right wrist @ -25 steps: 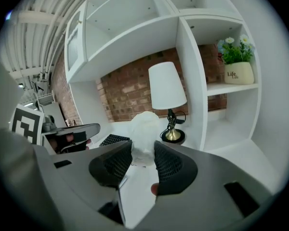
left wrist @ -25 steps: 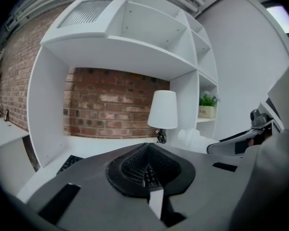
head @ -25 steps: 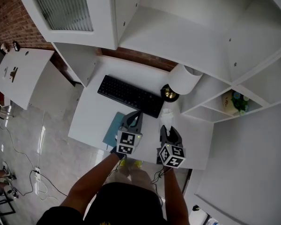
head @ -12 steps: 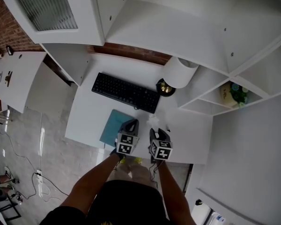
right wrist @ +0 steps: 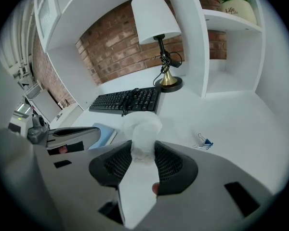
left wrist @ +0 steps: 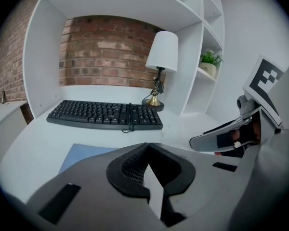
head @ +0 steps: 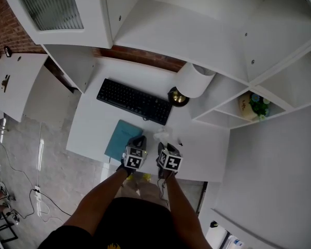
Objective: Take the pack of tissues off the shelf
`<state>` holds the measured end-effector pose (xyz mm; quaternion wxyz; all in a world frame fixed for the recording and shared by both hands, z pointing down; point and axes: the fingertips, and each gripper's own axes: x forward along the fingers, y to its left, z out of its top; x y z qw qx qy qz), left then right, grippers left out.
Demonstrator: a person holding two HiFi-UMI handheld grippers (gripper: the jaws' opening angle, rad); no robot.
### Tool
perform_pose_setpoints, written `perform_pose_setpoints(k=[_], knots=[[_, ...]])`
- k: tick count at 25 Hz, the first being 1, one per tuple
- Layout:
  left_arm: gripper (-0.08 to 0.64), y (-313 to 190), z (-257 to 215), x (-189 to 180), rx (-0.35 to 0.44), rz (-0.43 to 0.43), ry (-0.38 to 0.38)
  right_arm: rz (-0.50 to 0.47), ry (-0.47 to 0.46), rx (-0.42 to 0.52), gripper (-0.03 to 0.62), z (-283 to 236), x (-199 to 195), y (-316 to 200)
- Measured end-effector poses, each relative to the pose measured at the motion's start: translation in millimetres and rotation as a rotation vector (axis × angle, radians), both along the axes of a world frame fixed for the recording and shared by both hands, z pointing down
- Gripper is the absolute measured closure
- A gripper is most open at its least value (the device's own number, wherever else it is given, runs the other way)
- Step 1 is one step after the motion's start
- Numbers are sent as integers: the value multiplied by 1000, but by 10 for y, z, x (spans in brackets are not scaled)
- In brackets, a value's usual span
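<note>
Between right gripper (right wrist: 142, 147) jaws, clamped: pack of tissues (right wrist: 143, 126), long axis toward 12 o'clock; left gripper (left wrist: 145, 149) at 9 o'clock, closed, empty.

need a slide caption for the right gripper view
Right tongs clamp a soft white pack of tissues above a white desk with a black keyboard and white-shaded lamp.

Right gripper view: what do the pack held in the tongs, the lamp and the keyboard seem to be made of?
Pack of tissues: soft, thin whitish plastic wrap, it seems; crinkled, slightly translucent, pinched in at the grip.
Lamp shade: probably matte white fabric, evenly dull.
Lamp base: polished brass-like metal, shiny gold.
Keyboard: matte black plastic.
</note>
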<state>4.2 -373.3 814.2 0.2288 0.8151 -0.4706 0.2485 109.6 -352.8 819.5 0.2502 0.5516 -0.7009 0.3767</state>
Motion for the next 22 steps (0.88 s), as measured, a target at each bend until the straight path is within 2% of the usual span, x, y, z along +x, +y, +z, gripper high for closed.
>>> perform_pose_setpoints(k=[7,10,17,22], knots=[[546,-15,22,-13,4,4,-5,-63,62,-28,439,104,-48,17],[546,-3,38,1,-8,12,-7,-68,91,-39,407,142,-46,38],[546,-13,56,6,-8,12,-10,-115,99,-81,359,234,-84,116],[546,-1,85,17,-6,13,-4,-114,114,-75,356,202,-38,159]])
